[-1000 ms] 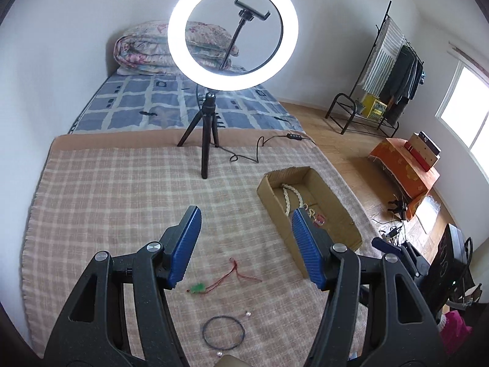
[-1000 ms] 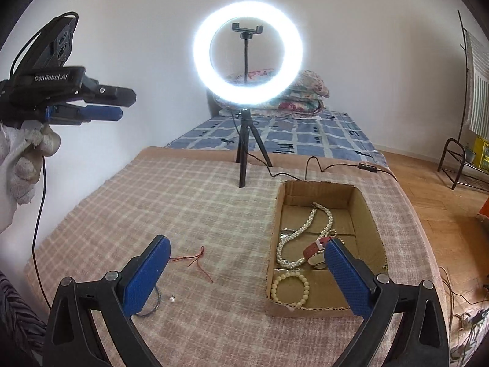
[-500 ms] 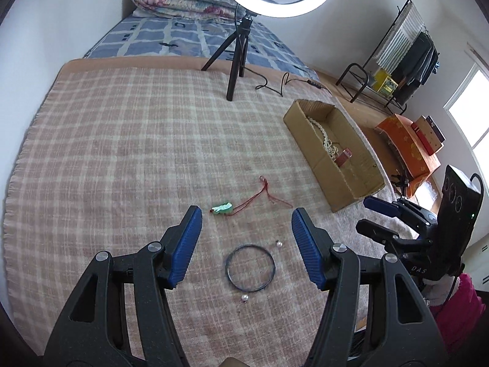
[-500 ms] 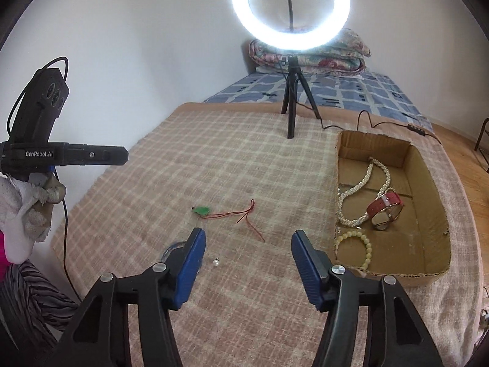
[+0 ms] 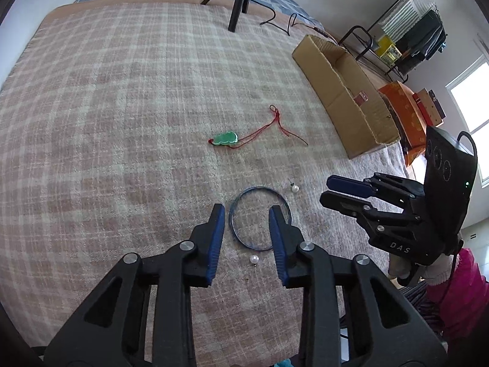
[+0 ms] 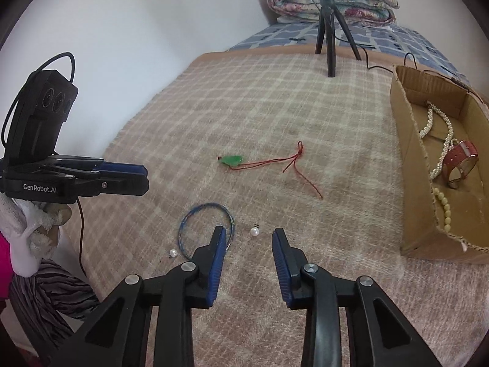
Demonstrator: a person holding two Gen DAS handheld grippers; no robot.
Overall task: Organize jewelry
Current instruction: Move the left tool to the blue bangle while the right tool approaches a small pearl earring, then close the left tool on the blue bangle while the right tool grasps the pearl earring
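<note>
Plaid blanket [image 5: 122, 122] on the bed carries all items; ring-light tripod [image 6: 328, 30] stands at its far end, well ahead of both hand-held grippers.

Cardboard box [image 6: 428, 214] lies ahead and to the right of the right hand-held gripper [image 6: 249, 238]; inside it: a pearl necklace [image 6: 443, 140], a red-strapped watch [image 6: 461, 162], a cream bead bracelet [image 6: 443, 202].

Left hand-held gripper [image 5: 247, 217]: jaws apart at a moderate gap, holding nothing, low over the blanket; its two blue fingertips bracket the near half of the thin blue bangle [image 5: 259, 188], right tip overlapping the ring's edge in view; contact cannot be told.

Right hand-held gripper: jaws likewise parted, holding nothing; the bangle sits just ahead of its left finger.

Green pendant on red cord [image 5: 226, 139] lies farther ahead of both grippers, apart from the bangle.

Pearl earring [image 6: 254, 231] lies just ahead, between the right gripper's fingertips; second pearl earring [image 5: 254, 259] lies between the left gripper's fingers, just near of the bangle.
</note>
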